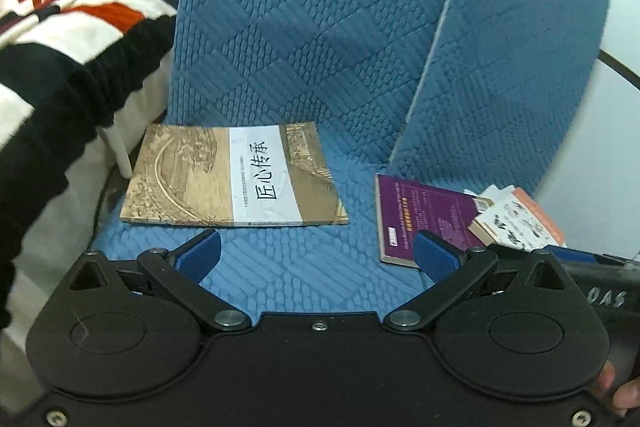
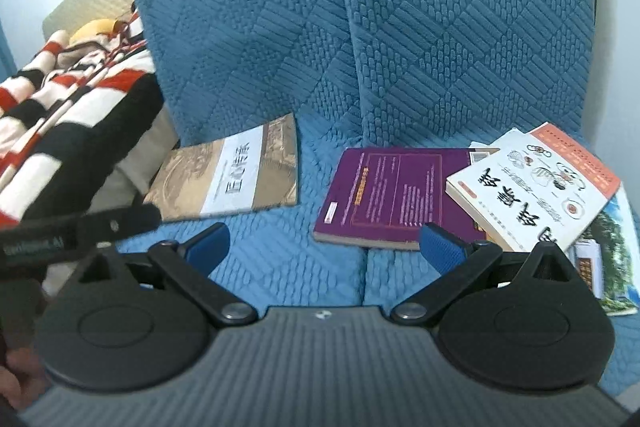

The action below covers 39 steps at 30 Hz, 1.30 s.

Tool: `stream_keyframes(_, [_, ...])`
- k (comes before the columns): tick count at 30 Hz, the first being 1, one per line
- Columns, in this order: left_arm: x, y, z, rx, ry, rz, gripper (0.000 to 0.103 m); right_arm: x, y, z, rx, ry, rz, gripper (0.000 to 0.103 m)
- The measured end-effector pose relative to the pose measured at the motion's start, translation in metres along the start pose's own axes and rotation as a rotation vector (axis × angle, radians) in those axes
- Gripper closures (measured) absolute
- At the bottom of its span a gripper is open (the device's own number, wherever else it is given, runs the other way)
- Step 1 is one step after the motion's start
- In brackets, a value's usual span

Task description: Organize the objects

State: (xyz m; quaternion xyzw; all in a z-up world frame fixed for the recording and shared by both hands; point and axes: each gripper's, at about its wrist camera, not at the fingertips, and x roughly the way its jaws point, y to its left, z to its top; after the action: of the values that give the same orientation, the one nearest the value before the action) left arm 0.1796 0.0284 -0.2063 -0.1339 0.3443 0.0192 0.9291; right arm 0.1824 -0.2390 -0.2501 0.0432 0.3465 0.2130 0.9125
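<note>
Lay flat on the blue sofa cover: a tan book at the left, long axis running left to right, title band crossing it front to back. Sat well apart to its right: a purple book, partly overlapped by a white book (tilted diagonally). Hovered above the seat, both spread wide and gripping nothing: left gripper, right gripper.

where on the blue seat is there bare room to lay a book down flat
The widest bare patch of the blue quilted seat cover lies between the tan paperback with the white band and the purple paperback. The front strip by both open tools is bare too. The right end is crowded: a white-and-orange book overlaps the purple one, above a green-covered booklet.
</note>
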Motion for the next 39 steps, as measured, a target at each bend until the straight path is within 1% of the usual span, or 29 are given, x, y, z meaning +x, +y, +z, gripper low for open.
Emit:
stream_keyframes(5, [0.038,0.016,0.008,-0.051,0.035,0.01,0.001,0.028,-0.001,0.016,0.034,0.002,0.026,0.0])
stream_keyframes(7, [0.049,0.022,0.012,-0.066,0.044,0.003,0.001,0.038,-0.001,0.022,0.045,0.002,0.039,0.0])
stream_keyframes(9, [0.062,0.03,0.017,-0.087,0.058,0.006,0.003,0.05,0.0,0.028,0.067,0.005,0.051,0.007])
stream_keyframes(10, [0.068,0.034,0.019,-0.099,0.068,0.011,0.007,0.056,0.0,0.03,0.076,0.013,0.057,0.008])
stream_keyframes(13, [0.085,0.048,0.026,-0.133,0.094,0.021,0.012,0.077,0.002,0.035,0.115,0.032,0.078,0.013])
stream_keyframes(14, [0.09,0.053,0.027,-0.139,0.104,0.031,0.017,0.086,0.002,0.037,0.129,0.048,0.092,0.018])
stream_keyframes(15, [0.096,0.058,0.027,-0.15,0.118,0.038,0.019,0.094,0.003,0.038,0.139,0.064,0.097,0.024])
stream_keyframes(17, [0.104,0.068,0.028,-0.175,0.14,0.049,0.025,0.11,0.005,0.041,0.153,0.093,0.103,0.029])
stream_keyframes(20, [0.115,0.079,0.027,-0.203,0.184,0.065,0.031,0.134,0.004,0.044,0.178,0.13,0.114,0.037])
stream_keyframes(22, [0.121,0.087,0.025,-0.235,0.212,0.059,0.034,0.148,0.004,0.046,0.19,0.154,0.121,0.038])
stream_keyframes(23, [0.123,0.089,0.024,-0.246,0.218,0.062,0.037,0.156,0.004,0.047,0.197,0.169,0.133,0.042])
stream_keyframes(24, [0.124,0.091,0.023,-0.248,0.222,0.069,0.038,0.161,0.004,0.047,0.208,0.177,0.141,0.05])
stream_keyframes(26, [0.126,0.092,0.023,-0.242,0.23,0.08,0.042,0.173,0.003,0.048,0.228,0.201,0.147,0.058])
stream_keyframes(27, [0.127,0.092,0.022,-0.238,0.236,0.086,0.043,0.178,0.003,0.048,0.237,0.215,0.154,0.06])
stream_keyframes(30, [0.134,0.092,0.021,-0.235,0.258,0.09,0.048,0.193,0.006,0.049,0.245,0.249,0.181,0.061])
stream_keyframes(35, [0.144,0.092,0.019,-0.231,0.287,0.116,0.053,0.209,0.019,0.05,0.207,0.278,0.18,0.061])
stream_keyframes(39, [0.146,0.093,0.019,-0.232,0.281,0.12,0.054,0.22,0.021,0.049,0.193,0.31,0.169,0.061])
